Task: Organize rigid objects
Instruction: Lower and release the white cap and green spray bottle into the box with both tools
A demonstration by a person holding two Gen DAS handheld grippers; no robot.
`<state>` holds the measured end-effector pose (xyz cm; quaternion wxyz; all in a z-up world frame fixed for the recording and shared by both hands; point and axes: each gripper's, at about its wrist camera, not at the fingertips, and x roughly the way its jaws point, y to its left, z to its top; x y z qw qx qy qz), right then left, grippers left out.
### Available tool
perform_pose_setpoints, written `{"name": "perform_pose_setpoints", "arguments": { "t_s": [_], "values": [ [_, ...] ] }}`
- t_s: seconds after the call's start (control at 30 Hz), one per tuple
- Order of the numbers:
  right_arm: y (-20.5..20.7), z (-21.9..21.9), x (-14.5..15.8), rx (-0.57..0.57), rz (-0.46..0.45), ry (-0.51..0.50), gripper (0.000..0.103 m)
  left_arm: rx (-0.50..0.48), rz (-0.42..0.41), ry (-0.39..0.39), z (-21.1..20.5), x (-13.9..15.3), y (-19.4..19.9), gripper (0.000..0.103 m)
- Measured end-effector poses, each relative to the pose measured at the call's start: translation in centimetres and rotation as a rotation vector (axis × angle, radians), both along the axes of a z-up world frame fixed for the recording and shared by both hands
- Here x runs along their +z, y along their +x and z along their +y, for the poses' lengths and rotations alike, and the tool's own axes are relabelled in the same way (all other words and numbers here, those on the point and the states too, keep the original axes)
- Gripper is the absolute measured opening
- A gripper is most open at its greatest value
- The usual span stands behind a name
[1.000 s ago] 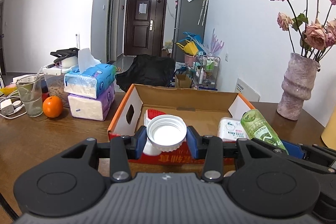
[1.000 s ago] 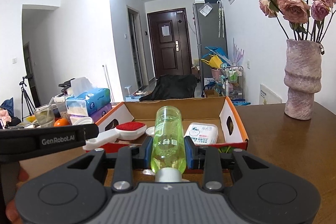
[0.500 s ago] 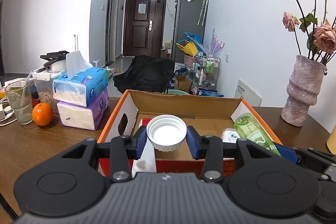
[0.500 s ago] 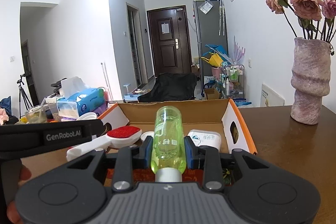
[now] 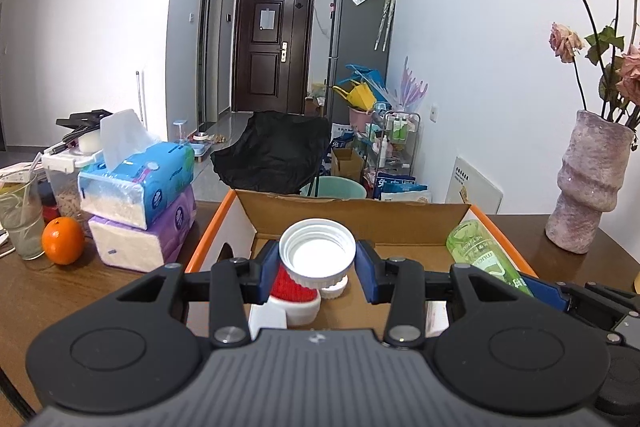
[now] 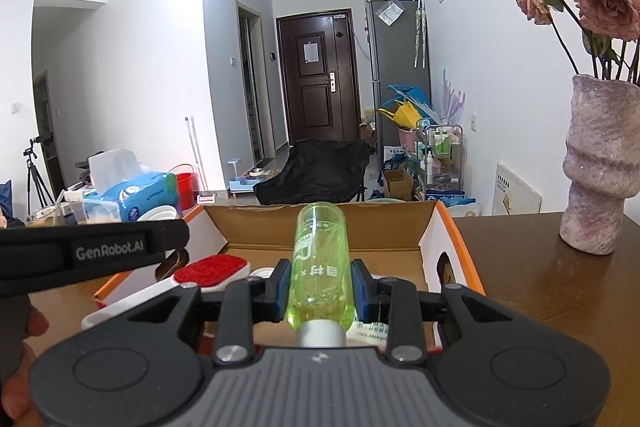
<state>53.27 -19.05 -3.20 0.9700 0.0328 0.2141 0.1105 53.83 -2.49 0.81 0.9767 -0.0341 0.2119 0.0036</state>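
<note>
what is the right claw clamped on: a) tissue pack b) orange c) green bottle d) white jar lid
c: in the right wrist view the right claw pinches the green bottle between its blue pads, over the cardboard box.

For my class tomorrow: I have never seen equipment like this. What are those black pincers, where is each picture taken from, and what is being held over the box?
There is no robot here. A person carries a hand-held gripper in each hand, each with a wide-angle camera looking forward along its two fingers. So one picture looks out from the left hand-held gripper, the other from the right hand-held gripper.

The left one is shut on a white lid; the right one is shut on a green bottle. Both are held over an open cardboard box on a wooden table. A red-and-white brush already lies inside. Beside the box stand tissue packs, an orange and a vase of flowers.
</note>
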Motion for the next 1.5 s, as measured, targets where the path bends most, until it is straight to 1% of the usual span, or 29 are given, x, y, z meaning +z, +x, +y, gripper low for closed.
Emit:
{"name": "perform_pose_setpoints", "arguments": {
  "t_s": [0.2,0.5,0.93,1.33,1.5],
  "values": [
    [1.4,0.3,-0.2,-0.004,0.004,-0.015,0.03,0.003,0.006,0.001,-0.1,0.1,2.1,0.042],
    [3.3,0.8,-0.2,-0.006,0.008,-0.03,0.03,0.026,0.024,0.014,0.1,-0.3,3.8,0.042],
    [6.4,1.5,-0.8,-0.014,0.059,-0.043,0.03,0.081,0.092,0.037,0.2,-0.6,6.4,0.042],
    [9.2,2.4,-1.5,-0.022,0.139,-0.058,0.03,0.128,0.159,0.064,0.5,-1.5,7.9,0.042],
    [9.5,2.2,-1.6,-0.02,0.149,-0.062,0.03,0.122,0.159,0.062,0.6,-1.6,7.9,0.042]
  ]
}}
